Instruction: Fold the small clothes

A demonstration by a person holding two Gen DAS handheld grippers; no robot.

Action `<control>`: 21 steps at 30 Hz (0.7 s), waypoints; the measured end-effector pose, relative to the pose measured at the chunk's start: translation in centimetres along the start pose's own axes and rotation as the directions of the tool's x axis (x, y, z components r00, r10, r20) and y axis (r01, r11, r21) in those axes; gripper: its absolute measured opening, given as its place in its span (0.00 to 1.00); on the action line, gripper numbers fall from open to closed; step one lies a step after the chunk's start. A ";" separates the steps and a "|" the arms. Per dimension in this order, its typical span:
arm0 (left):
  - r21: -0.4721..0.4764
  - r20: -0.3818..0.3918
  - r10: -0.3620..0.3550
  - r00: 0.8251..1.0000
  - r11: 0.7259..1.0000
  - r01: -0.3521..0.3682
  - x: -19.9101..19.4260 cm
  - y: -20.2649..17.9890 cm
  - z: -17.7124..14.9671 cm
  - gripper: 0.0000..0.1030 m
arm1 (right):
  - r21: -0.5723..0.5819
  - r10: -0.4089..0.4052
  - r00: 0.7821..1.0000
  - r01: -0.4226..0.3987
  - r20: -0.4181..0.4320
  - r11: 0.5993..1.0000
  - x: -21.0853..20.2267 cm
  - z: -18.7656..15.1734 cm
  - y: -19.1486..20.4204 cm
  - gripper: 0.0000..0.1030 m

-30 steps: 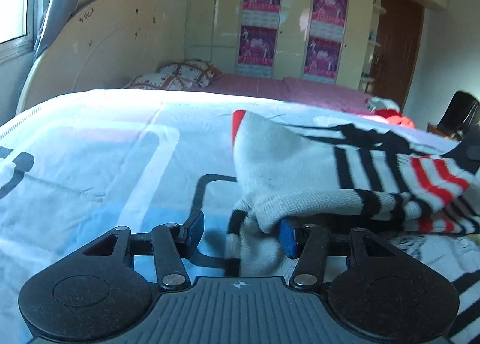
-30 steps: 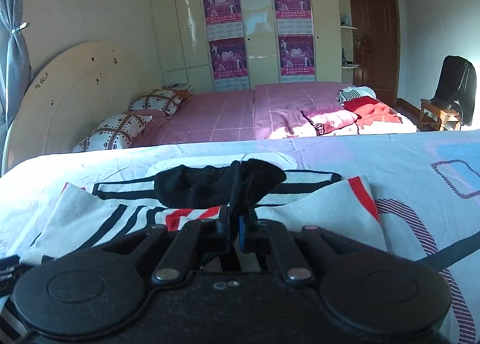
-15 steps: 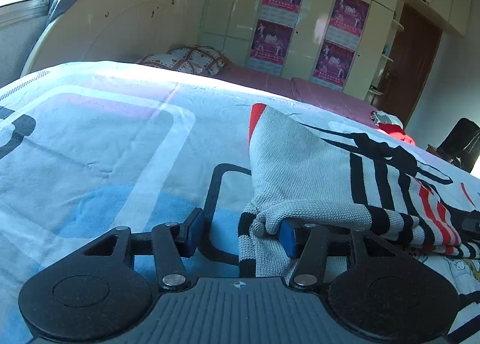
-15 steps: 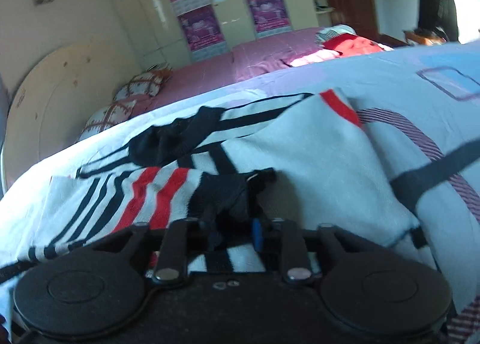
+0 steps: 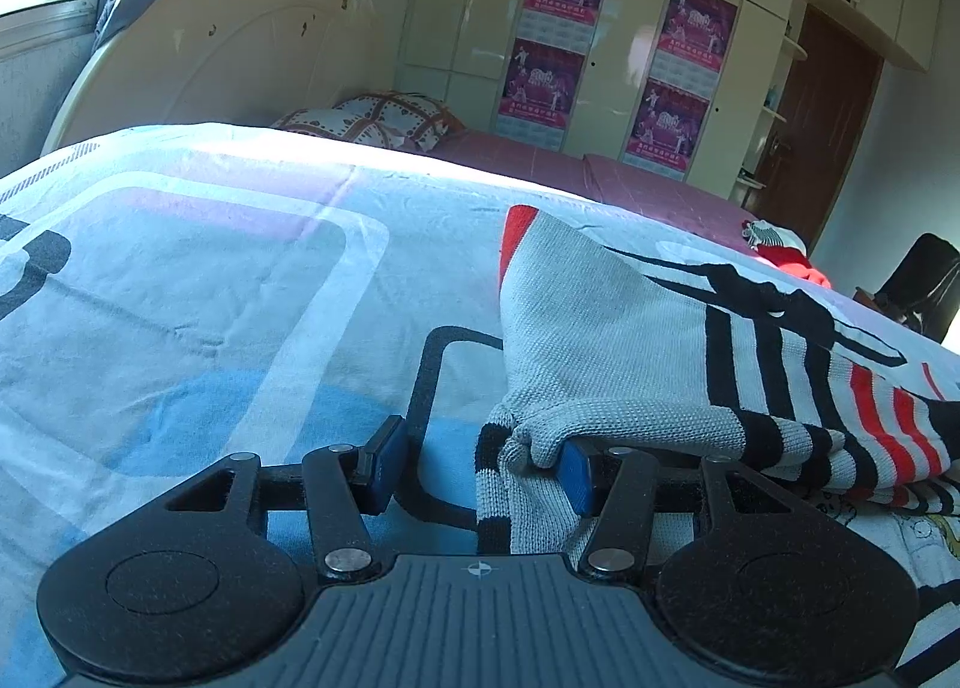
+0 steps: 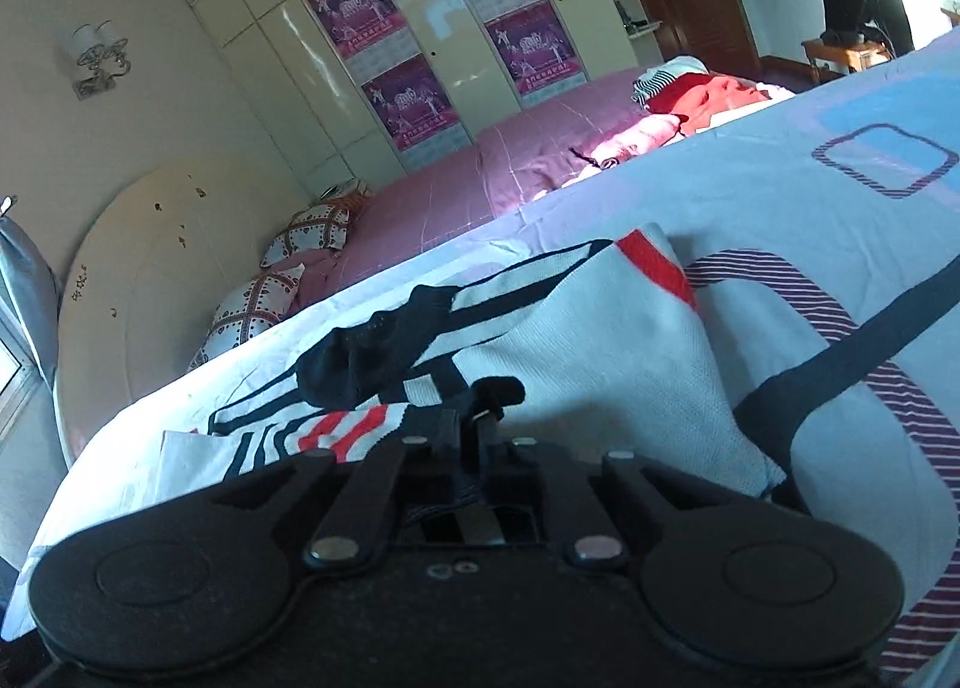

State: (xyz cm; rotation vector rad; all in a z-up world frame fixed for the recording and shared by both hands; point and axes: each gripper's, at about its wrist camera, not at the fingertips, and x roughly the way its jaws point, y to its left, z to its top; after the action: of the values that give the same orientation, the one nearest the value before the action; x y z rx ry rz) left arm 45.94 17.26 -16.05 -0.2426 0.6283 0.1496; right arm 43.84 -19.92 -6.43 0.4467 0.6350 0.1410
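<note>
Left wrist view: left gripper (image 5: 480, 463) spread wide, grey striped sweater (image 5: 606, 340) hem bunched against its right pad, unpinched; garment lies on patterned bedsheet (image 5: 210, 292) | Right wrist view: right gripper (image 6: 470, 427) pressed together, pinching sweater's (image 6: 600, 364) black edge | Advice: close left on hem first, then carry both corners over level.
</note>
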 end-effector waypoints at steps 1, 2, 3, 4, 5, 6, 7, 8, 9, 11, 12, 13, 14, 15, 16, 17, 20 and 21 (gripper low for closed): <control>0.001 -0.001 0.000 1.000 1.000 0.000 0.0 0.0 0.0 0.51 | -0.006 -0.015 1.000 0.015 -0.012 1.000 0.3 -0.3 -0.2 0.06; 0.002 -0.002 0.001 1.000 1.000 -0.001 0.1 0.0 0.0 0.51 | -0.011 -0.045 0.998 0.044 -0.037 0.999 0.9 -0.7 -0.4 0.06; 0.006 -0.004 0.003 1.000 1.000 -0.003 0.1 -0.1 0.0 0.51 | -0.014 -0.074 0.995 0.073 -0.065 0.997 1.7 -1.1 -0.8 0.06; 0.011 -0.008 0.003 1.000 1.000 -0.003 0.2 -0.1 0.0 0.51 | -0.017 -0.097 0.991 0.096 -0.094 0.995 2.4 -1.6 -1.1 0.05; 0.023 -0.019 0.002 1.000 1.000 -0.002 0.1 -0.2 0.1 0.51 | -0.019 -0.095 0.992 0.094 -0.086 0.995 2.5 -1.9 -1.4 0.05; 0.051 -0.041 -0.001 0.999 0.999 0.004 -0.1 -0.3 0.3 0.51 | -0.026 -0.100 0.992 0.098 -0.074 0.995 2.2 -1.8 -1.3 0.14; 0.071 -0.055 -0.004 0.998 0.997 0.008 -0.6 -0.2 0.5 0.51 | -0.042 -0.124 0.991 0.122 -0.046 0.992 1.5 -1.6 -1.0 0.22; 0.065 -0.063 -0.008 0.998 0.998 0.012 -1.3 0.2 0.7 0.51 | -0.061 -0.136 0.991 0.136 -0.004 0.989 0.5 -1.5 -0.8 0.23; 0.055 -0.049 -0.007 0.999 0.998 0.010 -2.4 0.4 0.9 0.51 | -0.083 -0.116 0.993 0.118 0.031 0.989 -0.4 -1.3 -0.6 0.21; 0.078 0.033 -0.033 0.999 0.996 0.030 -4.3 -0.4 1.9 0.51 | -0.155 -0.063 0.997 0.070 0.055 0.985 -1.3 -0.9 0.2 0.19; 0.109 0.063 -0.055 0.996 0.993 0.048 -4.6 -1.6 2.5 0.51 | -0.197 -0.038 0.998 0.047 0.048 0.979 -1.2 -0.9 0.9 0.18; 0.142 0.071 -0.089 0.994 0.987 0.078 -4.4 -3.0 3.1 0.51 | -0.244 -0.017 0.999 0.026 0.037 0.970 -0.8 -1.0 1.8 0.18; 0.176 0.068 -0.127 0.990 0.978 0.114 -3.8 -4.6 3.6 0.51 | -0.287 -0.007 1.000 0.014 0.024 0.958 -0.3 -1.3 2.8 0.18; 0.201 0.052 -0.172 0.984 0.967 0.158 -2.8 -6.2 3.9 0.51 | -0.325 0.003 1.000 0.000 0.009 0.946 0.3 -1.6 3.8 0.19; 0.220 0.026 -0.207 0.978 0.956 0.197 -1.6 -7.5 3.9 0.51 | -0.355 0.016 1.000 -0.016 -0.004 0.935 0.8 -2.0 4.6 0.19; 0.234 -0.004 -0.222 0.975 0.948 0.216 -0.4 -8.4 3.7 0.51 | -0.386 0.022 1.000 -0.027 -0.018 0.922 1.4 -2.4 5.3 0.18; 0.241 -0.110 -0.202 0.973 0.945 0.223 2.8 -9.1 2.4 0.51 | -0.454 -0.087 0.994 0.046 -0.070 0.890 3.4 -3.6 5.9 0.17; 0.243 -0.095 -0.220 0.971 0.941 0.237 3.0 -8.5 1.9 0.51 | -0.455 -0.127 0.989 0.077 -0.079 0.887 4.0 -3.7 5.3 0.17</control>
State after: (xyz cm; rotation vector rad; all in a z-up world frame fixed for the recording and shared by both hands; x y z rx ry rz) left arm 51.19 9.75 -14.81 -0.0725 0.6733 -0.1640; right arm 44.85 -12.78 -8.87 -0.0470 0.7050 0.2073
